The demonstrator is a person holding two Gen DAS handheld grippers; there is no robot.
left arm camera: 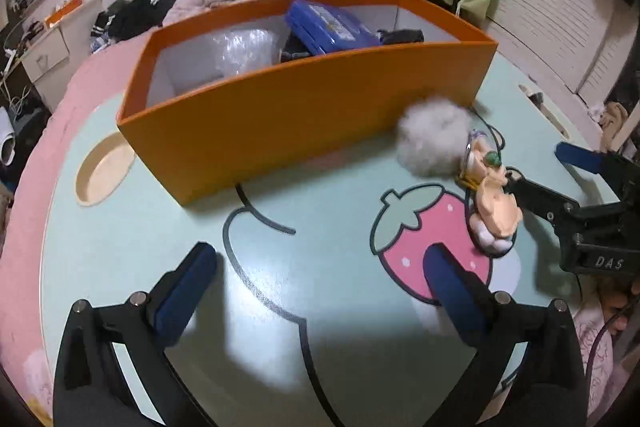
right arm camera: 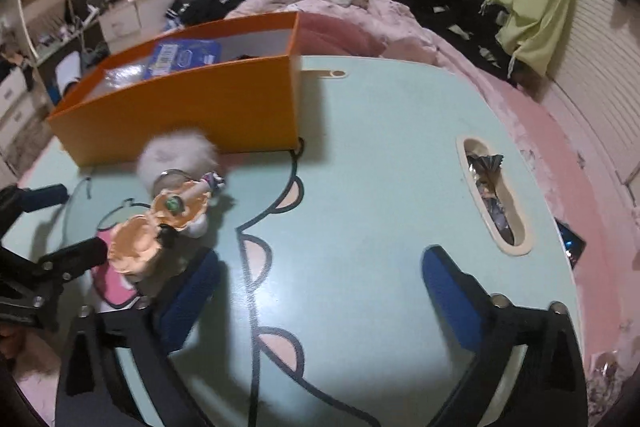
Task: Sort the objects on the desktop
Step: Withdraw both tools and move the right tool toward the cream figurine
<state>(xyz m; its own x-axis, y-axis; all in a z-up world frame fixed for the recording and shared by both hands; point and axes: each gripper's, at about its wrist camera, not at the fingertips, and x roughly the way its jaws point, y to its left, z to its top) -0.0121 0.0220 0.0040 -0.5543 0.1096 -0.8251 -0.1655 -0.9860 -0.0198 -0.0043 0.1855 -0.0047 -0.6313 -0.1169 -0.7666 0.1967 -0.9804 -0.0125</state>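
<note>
Two grippers hang over the mint table (left arm camera: 120, 251), and we carry nothing in either: our left gripper (left arm camera: 320, 275) has its jaws wide apart over bare tabletop, and our right gripper (right arm camera: 320, 287) likewise spread, with nothing between the pads. What we judge left to sort lies beyond and just outside the left jaws' right finger: a peach-coloured figurine (left arm camera: 494, 203) touching a grey fluffy pompom (left arm camera: 434, 141), both against the near wall of the orange box (left arm camera: 280, 119). That box already holds a blue case (left arm camera: 332, 27), so we presumably hold both jaws spread ready to take these two.
</note>
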